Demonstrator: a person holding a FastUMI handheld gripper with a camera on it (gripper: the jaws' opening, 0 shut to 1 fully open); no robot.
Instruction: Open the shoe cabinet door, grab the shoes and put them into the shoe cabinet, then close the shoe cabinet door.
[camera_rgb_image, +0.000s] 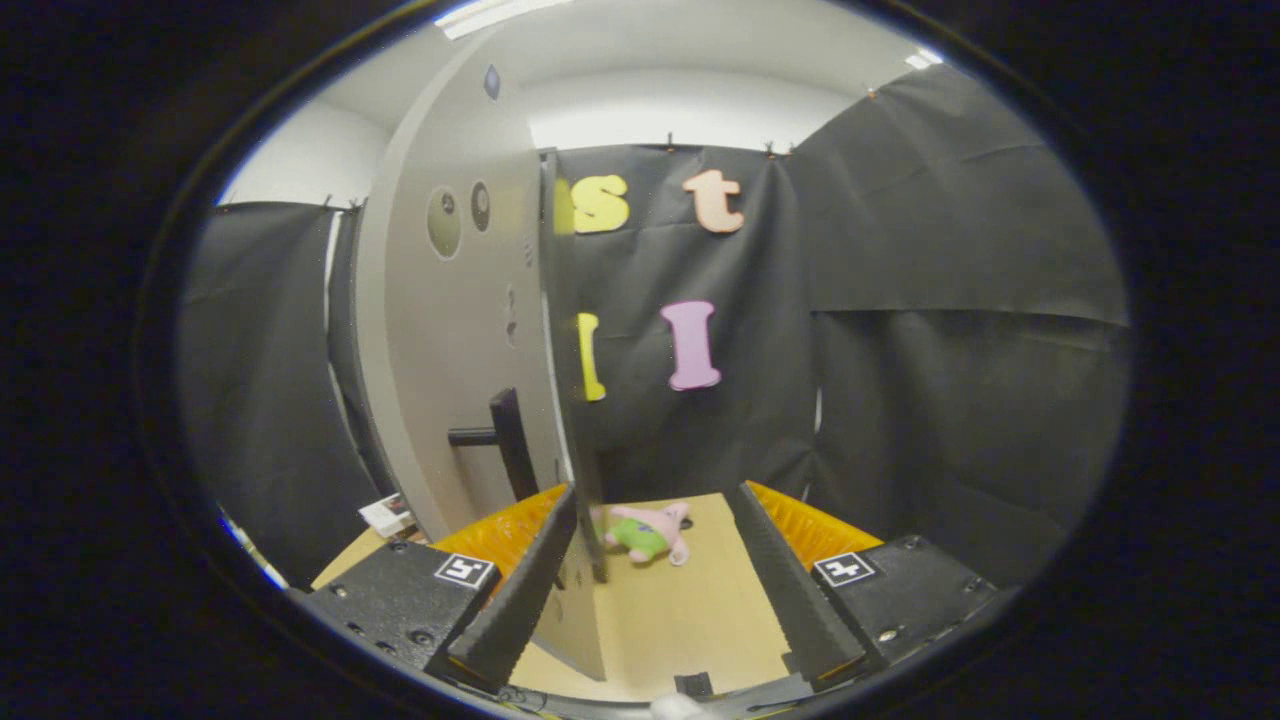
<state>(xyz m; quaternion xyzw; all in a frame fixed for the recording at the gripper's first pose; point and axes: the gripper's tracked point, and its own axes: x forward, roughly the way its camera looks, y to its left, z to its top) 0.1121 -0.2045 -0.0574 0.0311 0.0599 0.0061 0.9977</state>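
Currently the gripper (655, 580) fingers stand spread apart, holding nothing; the shoe cabinet door (455, 340) rises edge-on just ahead of the left finger (520, 590), its long axis vertical, its black handle (505, 440) on the face left of that edge. No shoe can be made out. Right of the door edge the tan counter (700, 610) lies open, apart from a small plush toy (648, 532) beyond the fingers.

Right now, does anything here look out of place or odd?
Yes, a pink and green plush toy lies on the tan surface just beyond the open gripper; this is a shoe task, and it is no shoe. The grey cabinet door stands edge-on at the left finger, its black handle untouched.
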